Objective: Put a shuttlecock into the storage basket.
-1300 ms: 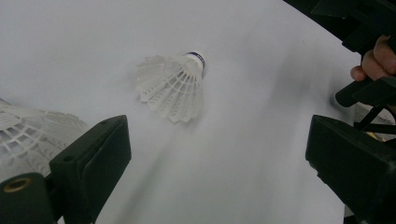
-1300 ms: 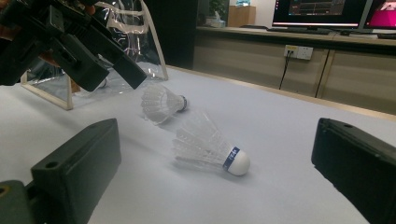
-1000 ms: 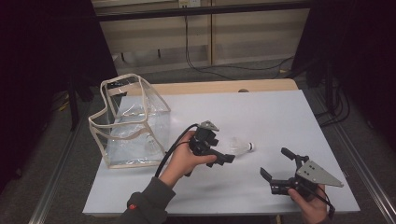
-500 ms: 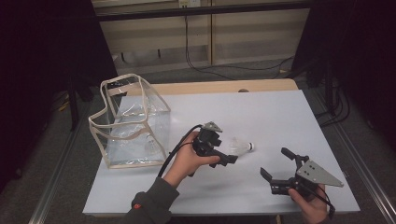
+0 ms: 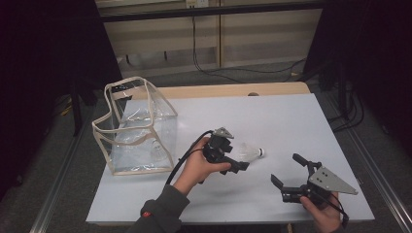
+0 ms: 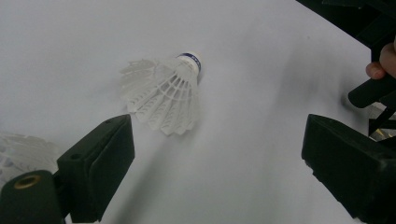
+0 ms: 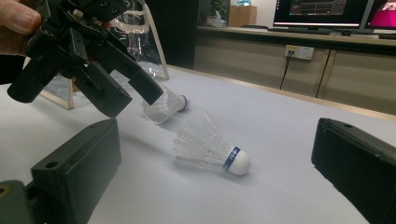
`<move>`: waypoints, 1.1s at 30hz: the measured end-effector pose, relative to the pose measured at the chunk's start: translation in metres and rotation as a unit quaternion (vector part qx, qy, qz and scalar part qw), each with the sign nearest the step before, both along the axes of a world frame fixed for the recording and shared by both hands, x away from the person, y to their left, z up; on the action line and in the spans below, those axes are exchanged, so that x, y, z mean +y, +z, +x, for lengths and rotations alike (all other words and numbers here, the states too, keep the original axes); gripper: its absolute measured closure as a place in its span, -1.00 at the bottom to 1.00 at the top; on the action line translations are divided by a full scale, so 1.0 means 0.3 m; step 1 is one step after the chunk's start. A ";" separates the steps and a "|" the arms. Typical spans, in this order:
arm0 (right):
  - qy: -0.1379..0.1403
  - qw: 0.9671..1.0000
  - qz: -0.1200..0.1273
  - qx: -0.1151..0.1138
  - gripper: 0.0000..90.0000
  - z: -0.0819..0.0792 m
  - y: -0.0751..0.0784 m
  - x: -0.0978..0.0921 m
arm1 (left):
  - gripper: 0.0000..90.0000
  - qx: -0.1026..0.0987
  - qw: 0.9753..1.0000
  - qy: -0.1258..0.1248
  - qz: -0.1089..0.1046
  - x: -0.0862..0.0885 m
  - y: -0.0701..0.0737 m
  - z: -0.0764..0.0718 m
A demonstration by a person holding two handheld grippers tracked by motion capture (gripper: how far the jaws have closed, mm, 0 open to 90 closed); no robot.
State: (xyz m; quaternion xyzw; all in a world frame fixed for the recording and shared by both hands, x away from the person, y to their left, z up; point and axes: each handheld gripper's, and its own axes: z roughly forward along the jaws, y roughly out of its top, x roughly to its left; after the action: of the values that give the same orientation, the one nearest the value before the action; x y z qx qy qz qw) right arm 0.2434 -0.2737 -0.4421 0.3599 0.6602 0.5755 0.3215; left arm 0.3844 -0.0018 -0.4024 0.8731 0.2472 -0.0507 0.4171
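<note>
A white feathered shuttlecock (image 5: 248,153) lies on its side on the pale worktop (image 5: 272,116), its cork tip with a blue band pointing toward the right edge. The left gripper (image 5: 236,158) hovers just beside it, with its fingers spread wide and nothing between them. In the left gripper view the shuttlecock (image 6: 163,95) sits ahead of the fingers (image 6: 98,163), in line with the gap between them but beyond their tips, so that it is not touched. The feather skirt faces the fingers and the cork points away. At the lower left edge of that view the feathers of a second shuttlecock (image 6: 18,151) show beside the left finger; how it lies cannot be told there.

The right gripper (image 5: 287,171) is held low over the near right part of the worktop, well apart from the left gripper. Its fingers are also wide open and hold nothing. In the right gripper view a shuttlecock (image 7: 210,147) lies on the worktop ahead of the open fingers (image 7: 79,163), cork toward the right, untouched. Farther off in that view the left gripper (image 7: 133,95) points down at another shuttlecock (image 7: 166,106), which lies just beyond its tips.

A clear plastic bag (image 5: 138,127) with cream edging stands open on the left part of the worktop, well apart from both grippers.
</note>
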 end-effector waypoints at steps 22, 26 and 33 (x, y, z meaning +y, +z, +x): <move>-0.003 1.000 -0.001 0.001 -0.97 -0.003 -0.001 -0.007 | -0.77 -0.007 1.000 -0.005 -0.004 -0.033 -0.036 0.009; -0.002 1.000 -0.004 0.000 -0.96 -0.003 -0.003 -0.007 | -0.76 -0.011 1.000 -0.006 -0.002 -0.040 -0.045 0.012; -0.002 1.000 -0.003 0.002 -0.97 -0.001 -0.002 -0.006 | -0.70 -0.011 1.000 -0.007 -0.005 -0.051 -0.059 0.017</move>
State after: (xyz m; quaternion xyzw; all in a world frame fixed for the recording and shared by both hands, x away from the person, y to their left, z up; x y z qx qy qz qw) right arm 0.2431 -0.2756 -0.4427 0.3613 0.6618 0.5719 0.3232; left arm 0.3894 -0.0172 -0.4200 0.8735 0.2359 -0.0453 0.4234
